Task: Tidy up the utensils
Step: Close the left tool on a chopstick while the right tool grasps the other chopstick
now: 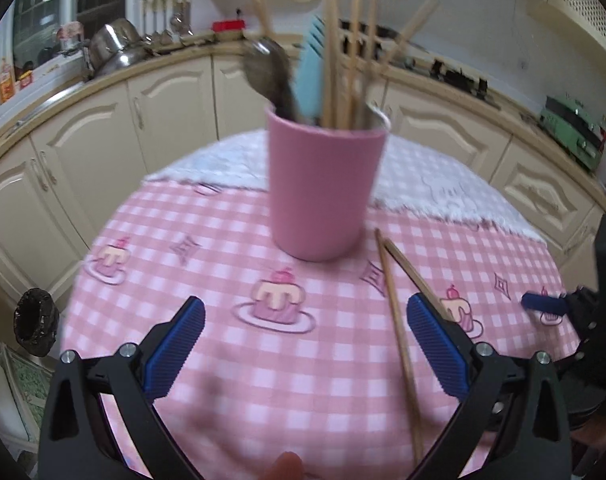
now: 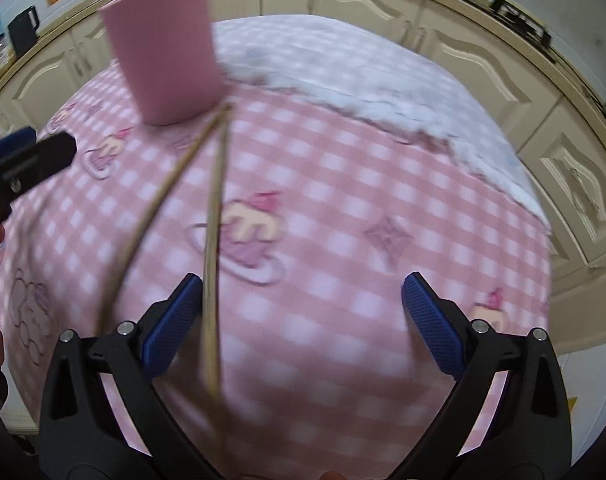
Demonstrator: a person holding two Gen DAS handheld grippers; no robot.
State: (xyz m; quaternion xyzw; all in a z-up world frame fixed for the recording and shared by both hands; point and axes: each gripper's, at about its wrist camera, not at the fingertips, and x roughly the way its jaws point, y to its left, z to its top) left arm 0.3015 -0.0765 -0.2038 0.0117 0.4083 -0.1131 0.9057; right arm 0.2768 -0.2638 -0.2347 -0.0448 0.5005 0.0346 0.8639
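Observation:
A pink cup (image 1: 325,184) stands on the pink checked tablecloth and holds several wooden chopsticks (image 1: 353,52), a metal spoon (image 1: 269,68) and a light blue utensil (image 1: 311,68). Two loose chopsticks (image 1: 399,328) lie on the cloth right of the cup. My left gripper (image 1: 307,344) is open and empty, in front of the cup. My right gripper (image 2: 303,320) is open above the cloth, with the loose chopsticks (image 2: 213,248) lying just inside its left finger (image 2: 171,324). The cup (image 2: 167,52) is at that view's upper left. The right gripper shows at the left wrist view's right edge (image 1: 543,304).
A white fluffy cloth (image 1: 443,188) covers the far part of the round table (image 1: 183,264). Cream kitchen cabinets (image 1: 103,148) and a counter with steel pots (image 1: 115,46) curve behind. A black bin (image 1: 37,322) stands low at left. The left gripper's tip shows at the right wrist view's left edge (image 2: 27,156).

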